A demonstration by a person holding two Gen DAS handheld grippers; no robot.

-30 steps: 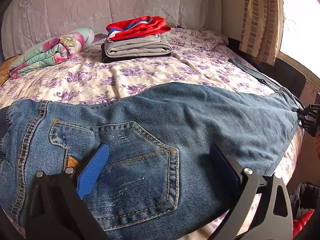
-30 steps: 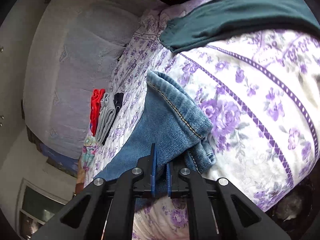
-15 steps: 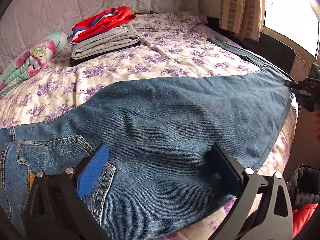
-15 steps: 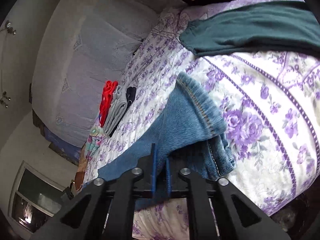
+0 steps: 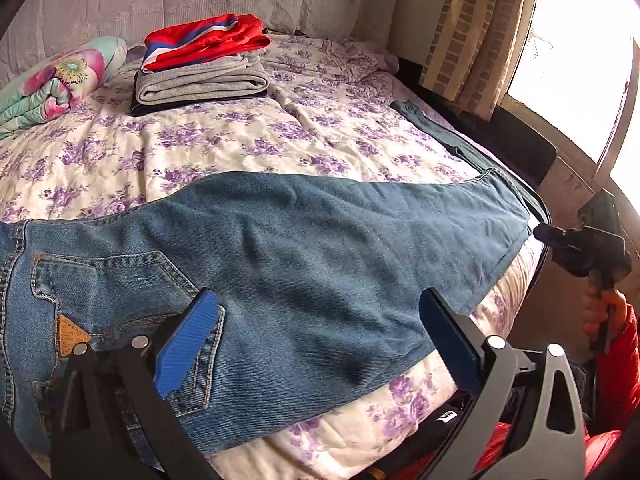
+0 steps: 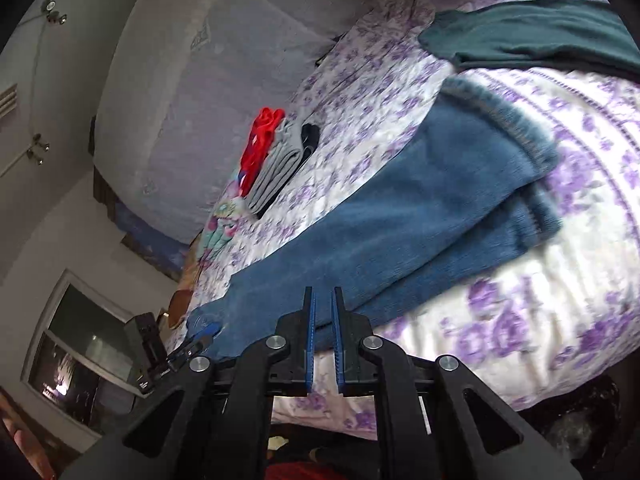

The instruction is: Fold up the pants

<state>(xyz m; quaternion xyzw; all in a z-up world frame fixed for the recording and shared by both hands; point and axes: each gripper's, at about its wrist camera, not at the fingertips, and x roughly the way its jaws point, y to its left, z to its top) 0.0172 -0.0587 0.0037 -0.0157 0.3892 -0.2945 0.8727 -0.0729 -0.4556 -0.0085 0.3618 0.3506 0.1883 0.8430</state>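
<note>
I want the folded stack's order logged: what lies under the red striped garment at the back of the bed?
Under the red striped garment lies a folded grey garment, then a dark one with only its edge showing. The floral bedspread below is covered.

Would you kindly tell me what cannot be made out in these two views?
- Left wrist view: the jeans' waistband runs off the left edge, partly behind the left gripper.
- Right wrist view: the hem is motion-blurred; whether the right gripper pinches denim is unclear.
- Left wrist view: the dark garment under the folded stack shows only an edge.
</note>
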